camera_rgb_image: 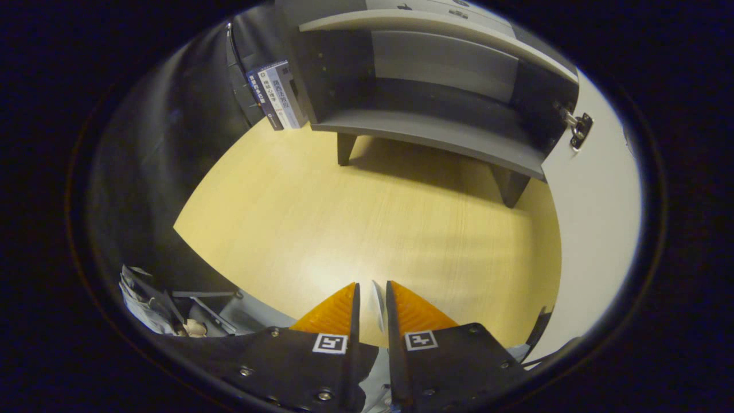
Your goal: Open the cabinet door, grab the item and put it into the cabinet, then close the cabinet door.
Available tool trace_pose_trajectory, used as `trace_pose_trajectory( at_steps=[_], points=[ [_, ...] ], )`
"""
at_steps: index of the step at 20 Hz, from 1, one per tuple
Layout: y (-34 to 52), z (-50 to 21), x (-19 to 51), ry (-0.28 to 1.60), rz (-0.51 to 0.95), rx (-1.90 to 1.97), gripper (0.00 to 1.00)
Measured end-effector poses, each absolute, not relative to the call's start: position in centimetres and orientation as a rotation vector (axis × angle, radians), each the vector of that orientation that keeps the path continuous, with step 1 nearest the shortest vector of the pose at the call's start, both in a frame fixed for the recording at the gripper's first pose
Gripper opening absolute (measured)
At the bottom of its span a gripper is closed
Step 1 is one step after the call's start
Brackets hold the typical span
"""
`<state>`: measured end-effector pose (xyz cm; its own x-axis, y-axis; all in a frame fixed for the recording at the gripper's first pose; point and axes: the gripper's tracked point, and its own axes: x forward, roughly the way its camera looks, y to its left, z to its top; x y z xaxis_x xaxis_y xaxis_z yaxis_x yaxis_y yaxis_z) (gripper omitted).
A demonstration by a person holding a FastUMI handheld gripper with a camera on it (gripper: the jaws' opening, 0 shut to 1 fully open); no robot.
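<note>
The gripper (371, 298) hangs over the near part of a pale wooden table (344, 218), its orange fingers (335, 312) drawn close with a thin white item (377, 304) pinched edge-on in the narrow gap between them. Far ahead, the grey cabinet (424, 123) stands open, its white door (596, 195) swung out to the right. Books (275, 94) stand just left of the cabinet.
</note>
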<state>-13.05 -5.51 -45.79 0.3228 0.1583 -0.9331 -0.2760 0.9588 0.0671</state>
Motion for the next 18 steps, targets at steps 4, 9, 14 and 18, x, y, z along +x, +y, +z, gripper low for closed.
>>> trace_pose_trajectory(
  at_steps=[4,9,14,18],
  points=[
    [-6.1,-48.0,-13.5,1.254,0.276,-0.103,0.23],
    [-6.1,-48.9,-13.3,1.280,0.265,-0.060,0.23],
    [-6.2,-50.9,-12.9,1.285,0.249,-0.083,0.12],
    [-6.8,-48.9,-13.0,1.272,0.214,-0.108,0.04]
  ],
)
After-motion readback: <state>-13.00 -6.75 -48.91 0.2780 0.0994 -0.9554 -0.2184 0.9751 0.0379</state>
